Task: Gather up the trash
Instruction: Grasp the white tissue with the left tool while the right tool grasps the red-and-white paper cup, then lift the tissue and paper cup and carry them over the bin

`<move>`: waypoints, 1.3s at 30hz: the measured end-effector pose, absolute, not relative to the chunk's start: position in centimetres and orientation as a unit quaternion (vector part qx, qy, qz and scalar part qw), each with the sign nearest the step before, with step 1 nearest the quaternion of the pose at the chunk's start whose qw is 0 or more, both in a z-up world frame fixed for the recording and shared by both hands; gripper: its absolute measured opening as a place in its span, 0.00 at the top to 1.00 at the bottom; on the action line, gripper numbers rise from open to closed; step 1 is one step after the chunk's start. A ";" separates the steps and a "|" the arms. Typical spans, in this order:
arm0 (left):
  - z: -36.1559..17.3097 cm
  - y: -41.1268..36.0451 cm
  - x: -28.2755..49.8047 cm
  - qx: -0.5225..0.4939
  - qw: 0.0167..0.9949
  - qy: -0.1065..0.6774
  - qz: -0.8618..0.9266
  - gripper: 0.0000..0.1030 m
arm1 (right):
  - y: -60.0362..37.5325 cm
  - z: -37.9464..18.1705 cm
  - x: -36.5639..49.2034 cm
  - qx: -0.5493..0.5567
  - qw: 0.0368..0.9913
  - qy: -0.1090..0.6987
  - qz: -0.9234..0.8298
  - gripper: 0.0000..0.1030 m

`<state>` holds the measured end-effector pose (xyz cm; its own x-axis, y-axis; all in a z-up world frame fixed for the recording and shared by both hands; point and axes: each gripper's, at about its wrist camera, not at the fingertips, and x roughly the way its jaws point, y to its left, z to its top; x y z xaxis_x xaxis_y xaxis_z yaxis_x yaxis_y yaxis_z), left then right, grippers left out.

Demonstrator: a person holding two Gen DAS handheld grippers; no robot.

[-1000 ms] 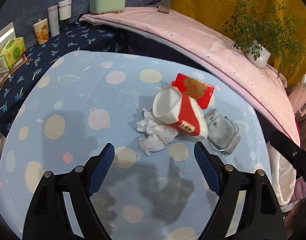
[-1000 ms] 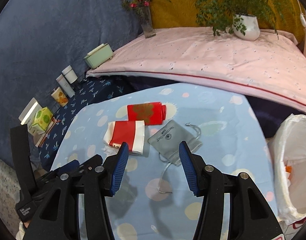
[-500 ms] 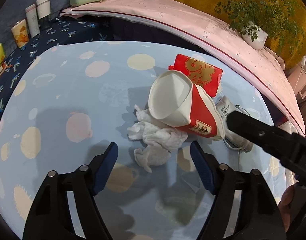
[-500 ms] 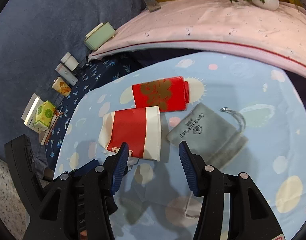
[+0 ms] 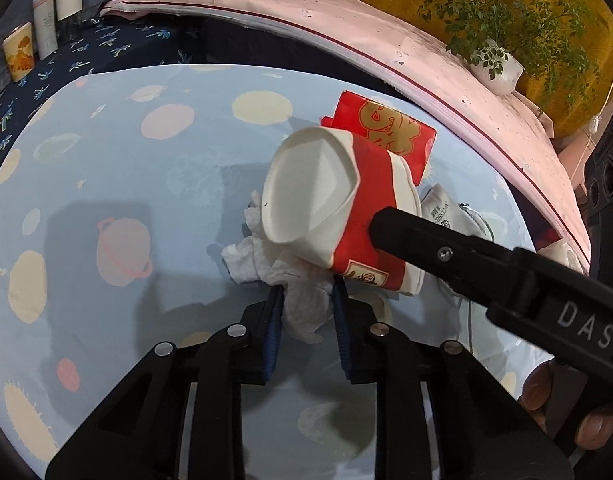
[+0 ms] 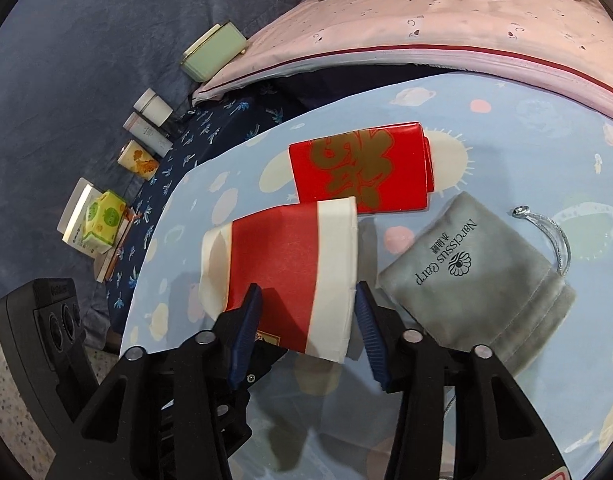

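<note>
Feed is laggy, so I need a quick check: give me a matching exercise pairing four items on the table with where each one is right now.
Things:
1. crumpled tissue
2. paper cup
3. red packet
4. grey pouch

Places:
A. lying flat beyond the cup
B. between the left tongs, pinched
C. right of the cup, untouched
D. between the right tongs, on its side

Pairs: 1-B, 2-D, 3-A, 4-C

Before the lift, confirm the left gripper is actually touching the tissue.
Touching. In the left wrist view the left gripper has both blue pads pressed against the crumpled tissue, which bunches between them with no gap.
</note>
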<state>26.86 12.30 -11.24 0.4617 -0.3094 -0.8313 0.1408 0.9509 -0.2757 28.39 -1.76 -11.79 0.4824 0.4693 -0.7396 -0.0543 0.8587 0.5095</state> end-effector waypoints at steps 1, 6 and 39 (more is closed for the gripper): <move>-11.2 12.3 26.8 -0.086 0.851 0.502 -0.131 0.79 | -1.9 -11.7 28.3 0.217 0.833 0.484 0.159 0.65; -11.0 12.7 26.4 -0.089 0.850 0.503 -0.124 0.80 | -2.3 -10.8 27.5 0.228 0.832 0.475 0.174 0.85; 3.6 0.4 17.6 -0.020 0.895 0.395 -0.204 0.83 | -17.9 6.9 12.3 0.171 0.944 0.281 -0.010 0.96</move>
